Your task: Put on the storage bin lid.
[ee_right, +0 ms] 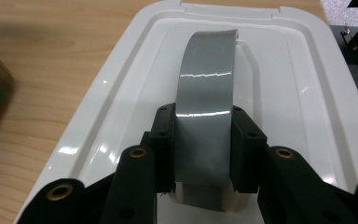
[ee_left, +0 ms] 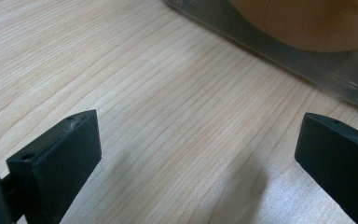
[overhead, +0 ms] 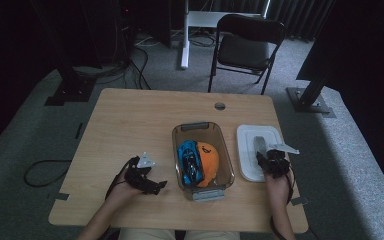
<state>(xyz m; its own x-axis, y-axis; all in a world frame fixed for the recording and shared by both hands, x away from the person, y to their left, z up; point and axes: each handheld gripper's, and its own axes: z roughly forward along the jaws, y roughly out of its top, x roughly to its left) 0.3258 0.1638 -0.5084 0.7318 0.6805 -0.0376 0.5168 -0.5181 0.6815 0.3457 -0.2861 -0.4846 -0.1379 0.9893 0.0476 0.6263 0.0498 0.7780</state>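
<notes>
While the left gripper (overhead: 161,185) rested with jaws apart on the table (overhead: 130,120) at lower left, the right gripper (ee_right: 203,140) clamped the lid's grey handle (ee_right: 207,88), seemingly to cover the bin (overhead: 225,150) at centre.

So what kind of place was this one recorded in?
Probably a lab or recording room, not a home: a bare wooden table on grey carpet, a black folding chair, dark curtains, metal stand bases and loose cables.

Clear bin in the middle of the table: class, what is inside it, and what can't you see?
Inside the clear bin lie a blue toy car and, beside it, an orange rounded object. Whatever lies beneath them is covered. The bin's white lid lies apart on the table, its grey handle pinched by the right claw.
</notes>
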